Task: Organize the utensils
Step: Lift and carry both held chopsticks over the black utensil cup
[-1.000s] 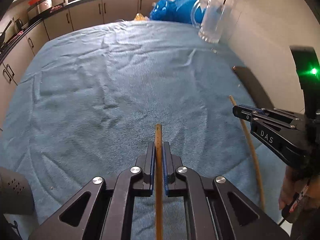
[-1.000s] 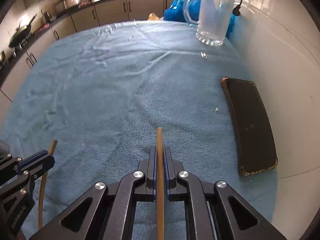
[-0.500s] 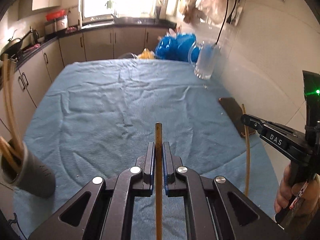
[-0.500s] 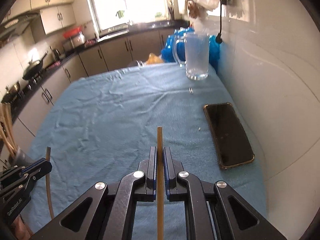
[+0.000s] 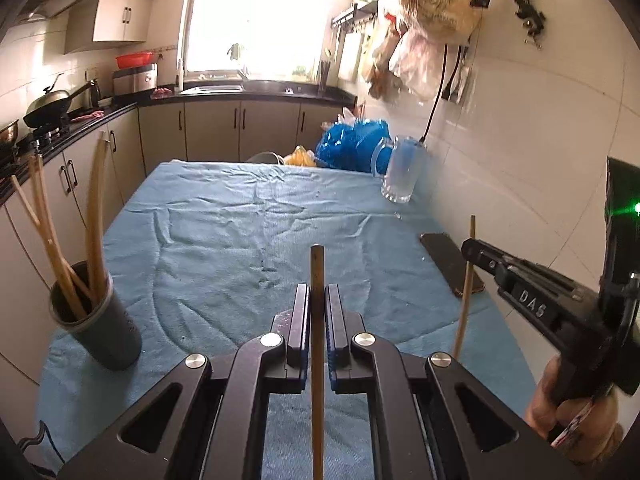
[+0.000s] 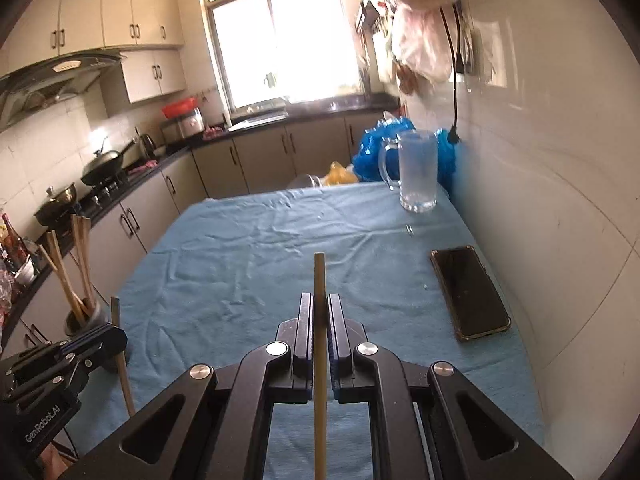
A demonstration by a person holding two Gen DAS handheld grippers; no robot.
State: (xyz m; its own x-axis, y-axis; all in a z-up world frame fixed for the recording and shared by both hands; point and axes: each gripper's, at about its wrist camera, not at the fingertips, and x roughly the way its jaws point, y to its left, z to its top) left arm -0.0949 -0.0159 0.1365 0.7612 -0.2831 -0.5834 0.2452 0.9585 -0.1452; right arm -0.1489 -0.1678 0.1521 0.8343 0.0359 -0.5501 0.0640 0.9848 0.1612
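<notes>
Two chopsticks in play, one per hand. My left fingers (image 5: 318, 320) are clamped on a chopstick (image 5: 316, 272), pinched well below its tip so the rest hangs down through the gap; gripped like that it stays upright and ought to drop straight in. My right fingers (image 6: 320, 322) are clamped the same way on the other chopstick (image 6: 319, 280), and in the left view that stick (image 5: 466, 280) stands nearly vertical, clear of the cloth.

The target is the holder (image 5: 98, 324), down at the near left corner of the tabletop (image 5: 240, 232), with several chopsticks (image 5: 48, 232) leaning out of it in a fan. That fan is the catch: they crowd the mouth, so I'd come in from above and aim for the open side. The left stick is nearer, so I judge it goes first, while the right waits off to the side.

Over by the wall lie a phone (image 6: 470, 292) and, further back, a mug (image 6: 416, 172), both well apart from my path. Neither stick is over the holder yet.
</notes>
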